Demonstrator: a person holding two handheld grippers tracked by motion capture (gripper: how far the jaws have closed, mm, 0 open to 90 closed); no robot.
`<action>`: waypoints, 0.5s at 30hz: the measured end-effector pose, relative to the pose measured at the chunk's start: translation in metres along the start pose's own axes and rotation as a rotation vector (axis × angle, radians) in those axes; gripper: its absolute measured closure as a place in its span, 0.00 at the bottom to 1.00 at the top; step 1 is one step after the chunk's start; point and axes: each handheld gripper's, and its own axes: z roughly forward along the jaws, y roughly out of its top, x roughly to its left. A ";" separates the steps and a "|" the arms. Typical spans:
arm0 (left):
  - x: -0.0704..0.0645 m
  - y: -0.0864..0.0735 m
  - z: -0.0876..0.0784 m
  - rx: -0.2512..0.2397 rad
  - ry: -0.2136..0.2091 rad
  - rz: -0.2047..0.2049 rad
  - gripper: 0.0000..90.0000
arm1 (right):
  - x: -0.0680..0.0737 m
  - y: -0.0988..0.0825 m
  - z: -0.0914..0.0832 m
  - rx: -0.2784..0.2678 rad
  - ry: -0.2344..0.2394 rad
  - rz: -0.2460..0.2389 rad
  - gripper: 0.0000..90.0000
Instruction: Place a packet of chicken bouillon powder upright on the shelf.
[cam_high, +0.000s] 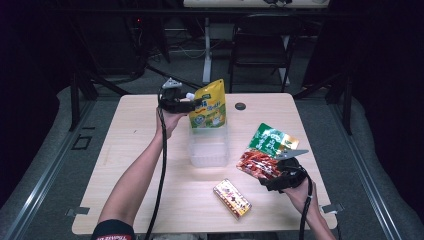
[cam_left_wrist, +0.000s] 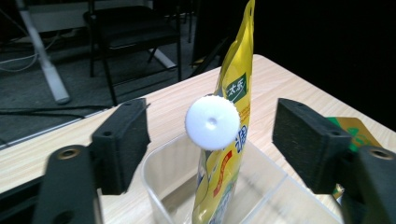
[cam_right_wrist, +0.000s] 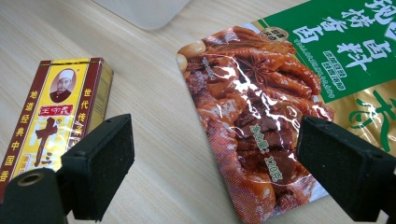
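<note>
Now, between the two black pads of the left gripper sits the round white cap of a yellow pouch, and the pads stand clearly apart from it on both sides, so nothing is pressed. This pouch is tall and flat, bright yellow with a green label and some blue letters, and it stands upright with its lower part inside a clear plastic container. From the high view, the left gripper is held level at the top corner of the pouch, and the container stands near the middle of the wooden table. The jaws of the right gripper are also wide apart and hold nothing; one pad hovers over the lower edge of a flat packet, red-brown with a picture of braised food and a green band of white letters at the top. This packet lies on the table to the right of the container, touching the right gripper at its near edge. A small yellow and dark red box lies just beside it, apart from the packet.
</note>
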 end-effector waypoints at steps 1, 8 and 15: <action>0.000 0.001 -0.002 0.002 -0.005 0.000 0.27 | 0.000 0.000 0.000 0.001 0.000 -0.001 0.12; -0.004 0.004 -0.025 0.030 -0.009 -0.025 0.17 | 0.001 0.001 -0.001 0.001 0.007 0.004 0.12; -0.011 -0.007 -0.054 0.047 -0.002 -0.022 0.12 | 0.002 0.001 -0.002 0.003 0.011 0.009 0.12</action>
